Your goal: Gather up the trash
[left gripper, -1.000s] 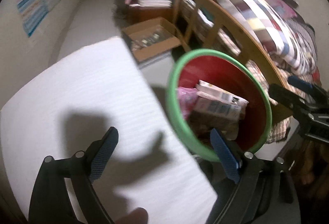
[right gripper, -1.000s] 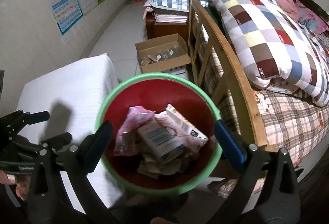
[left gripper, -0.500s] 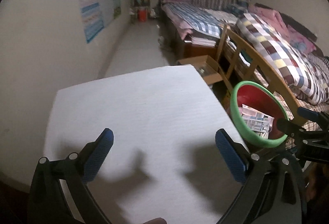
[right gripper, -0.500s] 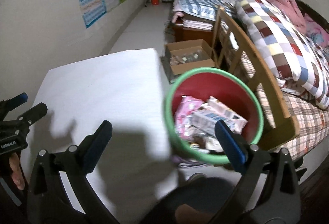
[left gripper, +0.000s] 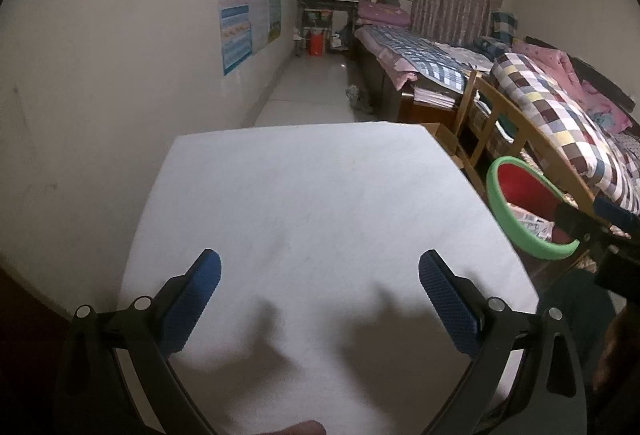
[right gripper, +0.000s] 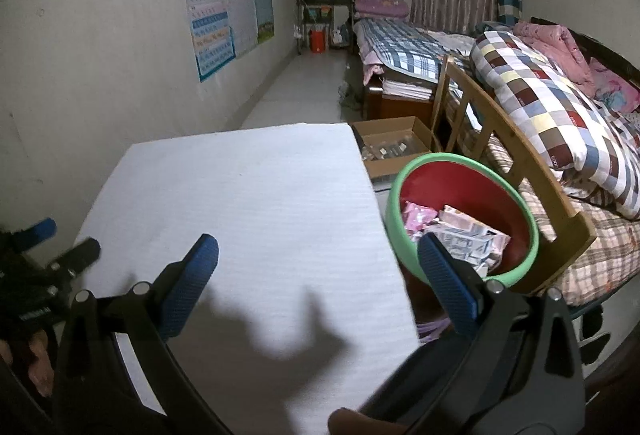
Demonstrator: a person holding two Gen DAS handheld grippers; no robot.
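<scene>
Both your grippers, left (left gripper: pixel 319 287) and right (right gripper: pixel 318 273), stood wide apart and empty above the bare white table (left gripper: pixel 320 195). Trash (right gripper: pixel 460 231) lay in the red bin (right gripper: pixel 464 191) beside the table's edge; swinging right carelessly could have tipped it.

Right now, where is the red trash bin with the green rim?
The red trash bin sits right of the white table in both wrist views, just off its right edge, against the wooden bed frame and just this side of the cardboard box.
</scene>
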